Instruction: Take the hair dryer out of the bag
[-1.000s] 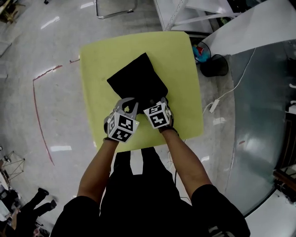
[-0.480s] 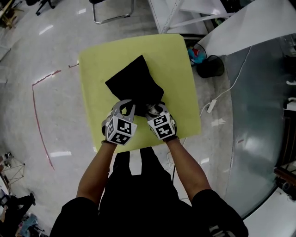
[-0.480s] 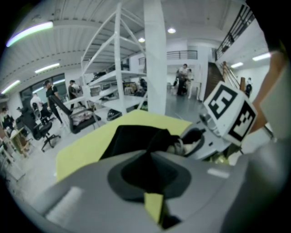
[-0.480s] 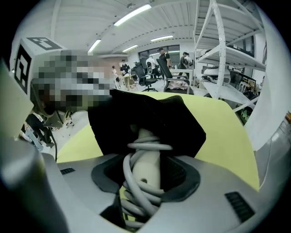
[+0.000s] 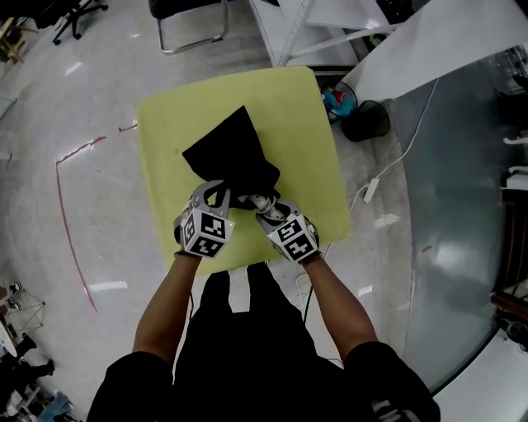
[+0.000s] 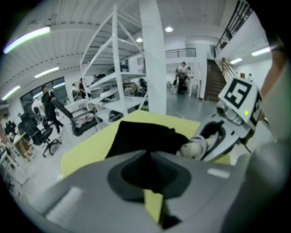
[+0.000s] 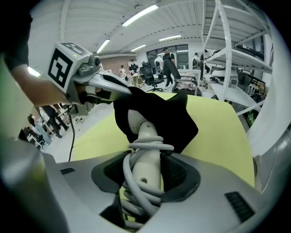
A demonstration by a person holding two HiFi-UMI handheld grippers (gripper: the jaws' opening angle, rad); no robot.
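Note:
A black cloth bag (image 5: 231,161) lies on the yellow table (image 5: 305,140). My left gripper (image 5: 216,194) is shut on the bag's near edge; in the left gripper view the black cloth (image 6: 136,136) is pinched between its jaws. My right gripper (image 5: 264,211) is shut on the handle of a white hair dryer (image 7: 148,150), which has its grey cord wound round it. The dryer's head is still hidden inside the bag (image 7: 168,113). The dryer (image 6: 193,146) and the right gripper (image 6: 223,132) also show in the left gripper view. The two grippers are close together.
A black bin (image 5: 365,121) stands on the floor past the table's right side, with a white cable and plug (image 5: 371,188) near it. A chair (image 5: 186,21) stands beyond the far edge. A grey metal platform (image 5: 462,206) fills the right.
My right gripper has drawn back toward me and up a little, pulling the dryer's handle further out of the bag. The left gripper has held the bag's edge in place.

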